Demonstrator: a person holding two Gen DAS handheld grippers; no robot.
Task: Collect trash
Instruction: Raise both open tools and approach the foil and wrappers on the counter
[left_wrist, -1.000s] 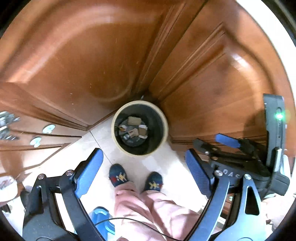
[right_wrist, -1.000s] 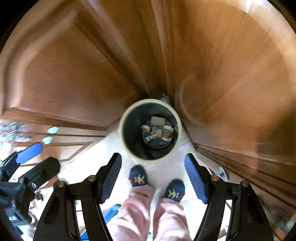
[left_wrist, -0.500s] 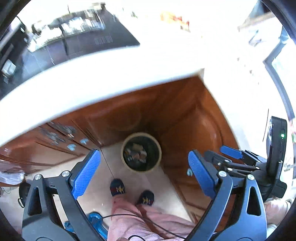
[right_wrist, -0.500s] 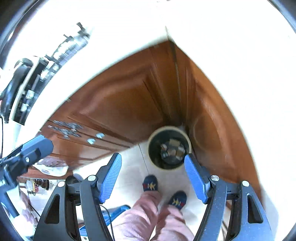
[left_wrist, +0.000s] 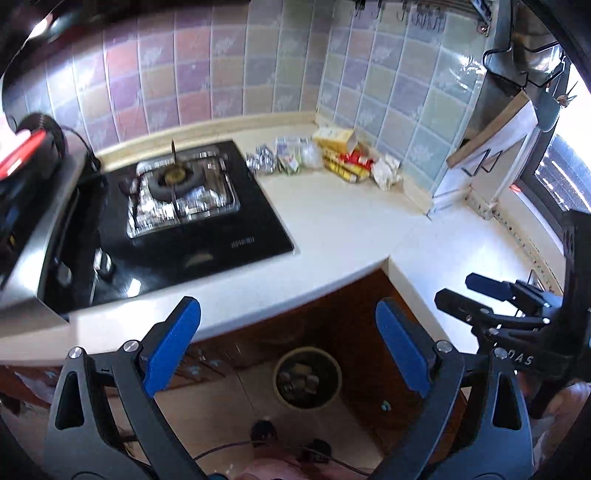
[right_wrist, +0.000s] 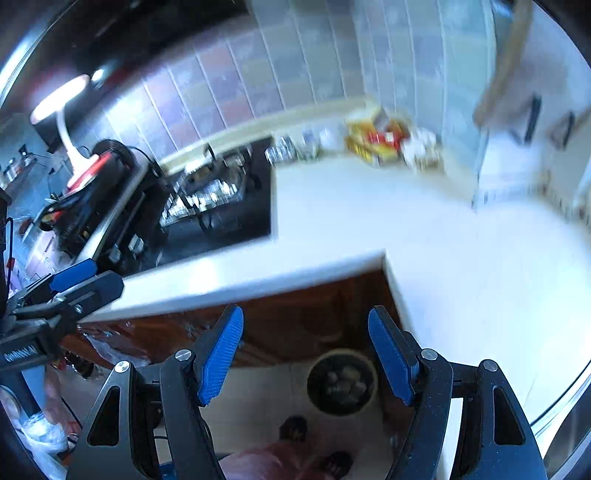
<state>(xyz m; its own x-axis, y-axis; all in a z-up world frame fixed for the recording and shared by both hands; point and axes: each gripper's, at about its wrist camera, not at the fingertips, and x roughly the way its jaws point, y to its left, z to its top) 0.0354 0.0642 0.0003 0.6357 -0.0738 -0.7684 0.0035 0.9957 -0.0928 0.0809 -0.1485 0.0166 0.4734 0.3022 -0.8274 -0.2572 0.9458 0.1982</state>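
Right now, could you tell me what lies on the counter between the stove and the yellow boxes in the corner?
In the left wrist view, crumpled foil and small wrappers lie between the stove and the yellow boxes.

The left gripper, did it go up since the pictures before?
Yes. The left gripper rose and tipped up: the trash bin, earlier large and central, now sits small and low, with the countertop in view.
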